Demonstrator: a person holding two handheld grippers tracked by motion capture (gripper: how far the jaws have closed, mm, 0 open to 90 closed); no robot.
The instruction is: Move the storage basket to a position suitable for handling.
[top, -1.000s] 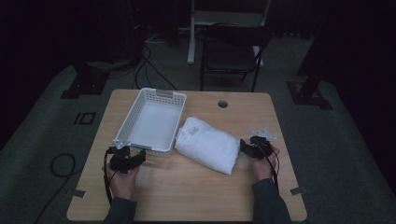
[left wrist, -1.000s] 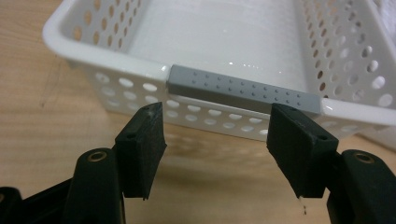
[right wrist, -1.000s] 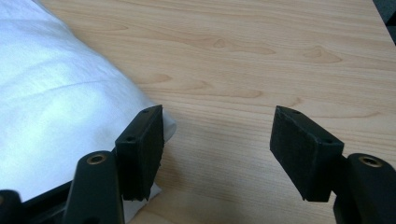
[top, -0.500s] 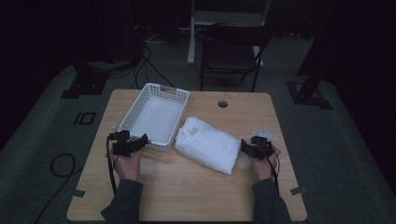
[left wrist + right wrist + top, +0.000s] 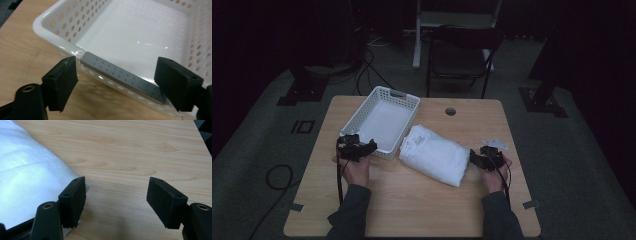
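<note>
A white perforated basket [image 5: 384, 100] stands at the back left of the wooden table, empty inside. My left gripper [image 5: 357, 148] is at its near rim. In the left gripper view the jaws [image 5: 120, 85] have just been opening and stand wide, with a grey dotted strip [image 5: 122, 76] on the basket rim [image 5: 50, 21] between them. A folded white towel [image 5: 434, 156] lies mid-table. My right gripper [image 5: 484, 157] sits at its right end, its jaws [image 5: 116, 202] also just opening. One pad is beside the towel [image 5: 30, 185] and bare wood lies between the jaws.
A small pale scrap [image 5: 494, 143] lies on the table just behind the right gripper. A round hole [image 5: 450, 111] is near the table's [image 5: 422, 200] far edge. A dark chair [image 5: 462, 55] stands beyond the table. Cables run on the floor at the left.
My left hand has moved forward to the basket's near rim and its jaws have spread. The right hand, the towel and the basket have kept their places.
</note>
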